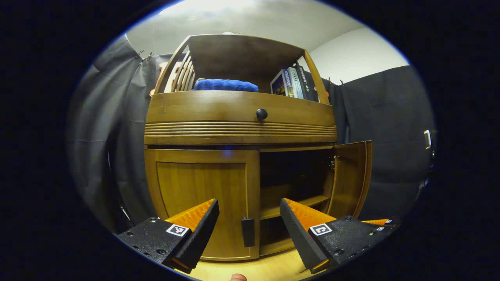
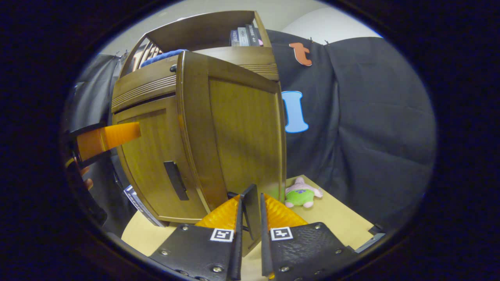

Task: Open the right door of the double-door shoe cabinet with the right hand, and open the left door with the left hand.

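The wooden shoe cabinet (image 1: 240, 130) stands straight ahead in the left gripper view. Its left door (image 1: 201, 195) is closed, with a dark handle (image 1: 247, 232) at the inner edge. My left gripper (image 1: 249, 201) is open just in front of that handle, one finger on each side, not touching it. The right door (image 1: 349, 177) is swung wide open. In the right gripper view my right gripper (image 2: 251, 197) is shut on the right door's handle (image 2: 250, 212), with the right door (image 2: 242, 132) rising above it. The left door (image 2: 152, 156) and its handle (image 2: 175, 180) lie behind, with one left-gripper finger (image 2: 117, 134) beside them.
Inside the open half there is a low shelf (image 1: 297, 205). Above the doors is a drawer with a round knob (image 1: 261, 114); on top lie a blue towel (image 1: 225, 84) and books (image 1: 291, 82). A plush toy (image 2: 300, 194) lies on the wooden floor (image 2: 336, 222) right of the cabinet.
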`<state>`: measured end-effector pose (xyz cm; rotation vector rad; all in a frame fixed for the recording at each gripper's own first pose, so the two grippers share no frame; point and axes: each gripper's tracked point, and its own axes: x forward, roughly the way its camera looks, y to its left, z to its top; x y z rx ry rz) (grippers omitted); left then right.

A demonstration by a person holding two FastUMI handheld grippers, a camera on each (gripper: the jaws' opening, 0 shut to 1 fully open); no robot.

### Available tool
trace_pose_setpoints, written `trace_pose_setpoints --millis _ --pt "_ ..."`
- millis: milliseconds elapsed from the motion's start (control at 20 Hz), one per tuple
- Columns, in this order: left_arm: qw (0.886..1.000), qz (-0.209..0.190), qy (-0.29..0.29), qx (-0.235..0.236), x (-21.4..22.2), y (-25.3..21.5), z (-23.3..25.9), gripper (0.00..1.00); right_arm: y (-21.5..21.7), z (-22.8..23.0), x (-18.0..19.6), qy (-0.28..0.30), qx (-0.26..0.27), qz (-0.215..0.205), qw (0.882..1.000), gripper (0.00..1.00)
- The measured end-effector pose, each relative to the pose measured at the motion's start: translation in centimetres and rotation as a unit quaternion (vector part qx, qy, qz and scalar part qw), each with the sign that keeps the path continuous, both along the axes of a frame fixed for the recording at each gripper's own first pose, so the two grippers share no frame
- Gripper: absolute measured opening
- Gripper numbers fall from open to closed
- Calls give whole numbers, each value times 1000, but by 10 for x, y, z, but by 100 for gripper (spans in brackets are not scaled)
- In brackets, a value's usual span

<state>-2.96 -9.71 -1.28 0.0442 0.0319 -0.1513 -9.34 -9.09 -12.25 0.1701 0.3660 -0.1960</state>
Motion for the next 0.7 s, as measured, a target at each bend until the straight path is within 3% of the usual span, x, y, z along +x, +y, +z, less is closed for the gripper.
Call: trace_pose_setpoints --millis 550,600,700 --pt "1000 -11 8 -12 1 -51 -5 95 -89 14 -37 -4 -27 -43 999 20" --pt "1000 -11 8 -11 0 -54 -6 95 -100 13 -39 -4 -28 -50 998 2" --pt "1000 -8 8 -9 0 -58 -7 95 -118 14 -42 -6 -28 -62 998 6"
